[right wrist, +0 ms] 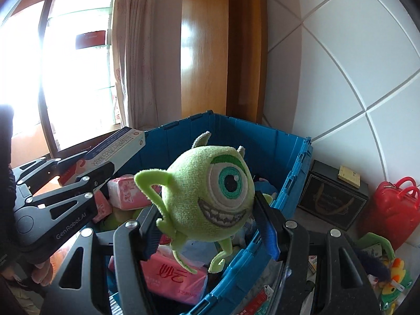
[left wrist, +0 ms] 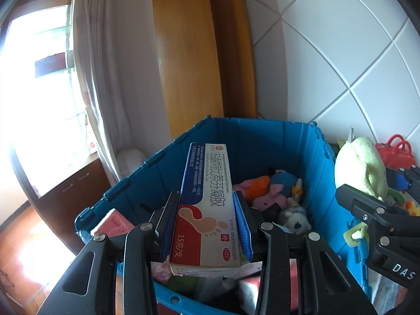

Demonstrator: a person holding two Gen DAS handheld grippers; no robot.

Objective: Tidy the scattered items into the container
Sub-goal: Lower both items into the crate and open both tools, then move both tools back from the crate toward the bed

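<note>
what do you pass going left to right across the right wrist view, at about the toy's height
left gripper holding the medicine box → green one-eyed plush → blue crate wall → black box → red bag

Green one-eyed plush [right wrist: 210, 197] above blue crate [right wrist: 262, 141]

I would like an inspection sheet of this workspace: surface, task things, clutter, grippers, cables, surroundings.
Surface: pale surface beside the crate, only partly visible.
Job's things: blue plastic crate holding pink tissue packs and small plush toys; medicine box and green one-eyed plush monster, both held above the crate.
Clutter: red handbag, dark gift box, small toys outside the crate.
Grippers: left hand-held gripper shut on the medicine box; right hand-held gripper shut on the plush monster.
Cables: nothing seen.
Surroundings: curtain, window, wooden door, tiled wall.
</note>
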